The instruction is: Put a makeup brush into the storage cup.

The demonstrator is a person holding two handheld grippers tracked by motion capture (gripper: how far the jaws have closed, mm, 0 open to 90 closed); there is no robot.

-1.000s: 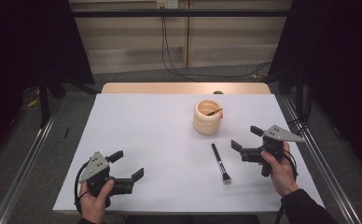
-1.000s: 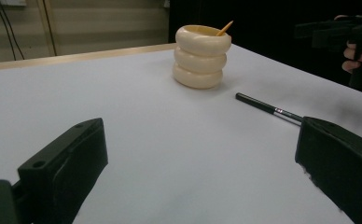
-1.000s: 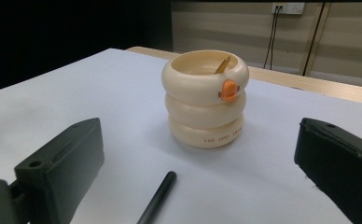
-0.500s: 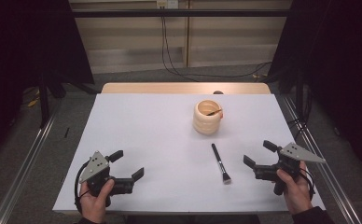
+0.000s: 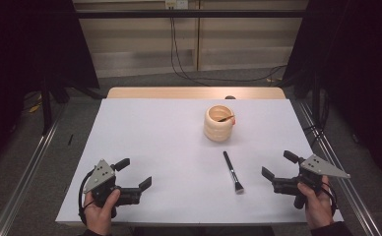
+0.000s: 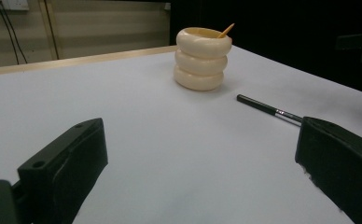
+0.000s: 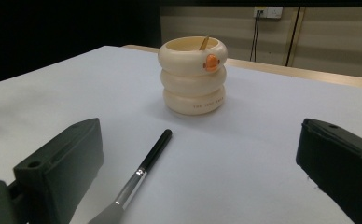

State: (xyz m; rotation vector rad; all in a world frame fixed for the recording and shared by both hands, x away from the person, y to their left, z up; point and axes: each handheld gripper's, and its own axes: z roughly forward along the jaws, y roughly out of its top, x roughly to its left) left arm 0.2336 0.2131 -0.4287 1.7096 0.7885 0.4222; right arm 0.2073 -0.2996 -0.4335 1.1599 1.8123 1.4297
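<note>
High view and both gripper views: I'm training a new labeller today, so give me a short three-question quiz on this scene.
1. True or false: the right gripper is shut on the makeup brush.
2. Which stands farther from the person: the brush or the cream ringed cup?
3. Multiple choice: the brush's bristle end points (A) toward the cup, (B) toward the person's side of the table, (C) straight up.

Key
1. False. Its jaws stand open, with the brush lying flat on the table, apart from them, as the right gripper view shows; the left gripper is open too.
2. The cup, which holds a thin stick.
3. B.
</note>
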